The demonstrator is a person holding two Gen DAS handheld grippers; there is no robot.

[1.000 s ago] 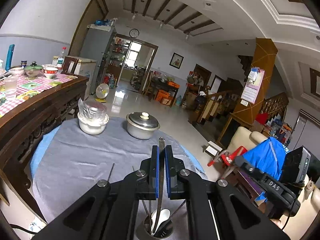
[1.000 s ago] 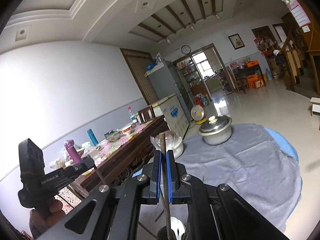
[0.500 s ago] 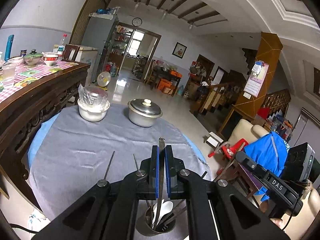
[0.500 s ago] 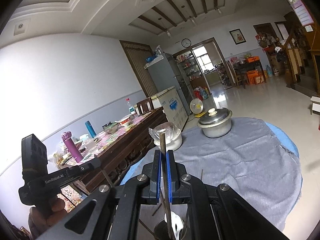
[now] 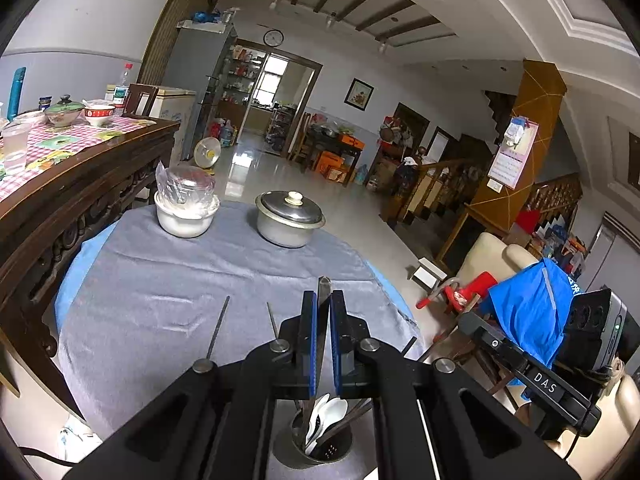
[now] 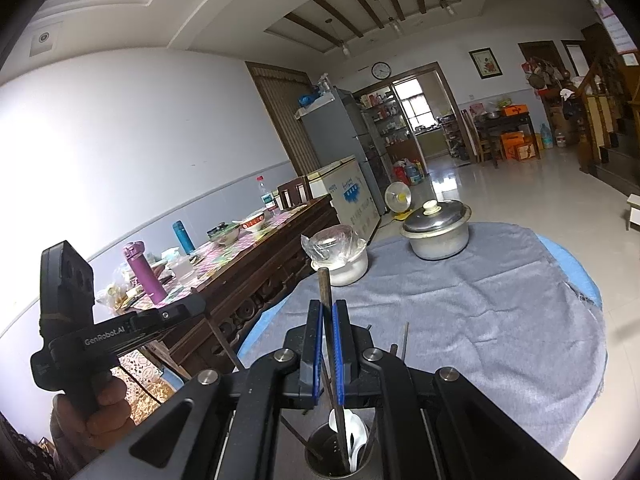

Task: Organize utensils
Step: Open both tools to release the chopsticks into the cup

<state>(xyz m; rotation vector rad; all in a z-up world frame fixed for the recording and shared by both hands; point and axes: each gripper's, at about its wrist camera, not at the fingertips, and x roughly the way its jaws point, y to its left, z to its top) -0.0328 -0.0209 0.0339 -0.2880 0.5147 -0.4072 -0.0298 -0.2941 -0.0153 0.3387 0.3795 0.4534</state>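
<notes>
A metal utensil holder [image 5: 320,450] with white spoons [image 5: 330,412] and several dark sticks stands at the near edge of the grey-clothed round table [image 5: 160,280]. My left gripper [image 5: 323,300] is shut on a flat grey metal utensil handle [image 5: 323,286] whose lower end reaches down into the holder. In the right wrist view, my right gripper [image 6: 327,308] is shut on a dark slender utensil [image 6: 325,284] that slants down into the same holder [image 6: 340,460], beside a white spoon [image 6: 354,434]. A hand [image 6: 100,404] holds the left gripper's body at the left.
A white bowl under a plastic bag [image 5: 187,216] and a lidded metal pot [image 5: 289,220] stand at the table's far side. A dark wooden sideboard [image 5: 80,184] crowded with dishes runs along the left. A chair draped in blue cloth [image 5: 528,308] is at the right.
Both views have tipped down a little, so more of the holder and table shows. Both grippers stay shut on their utensils over the holder.
</notes>
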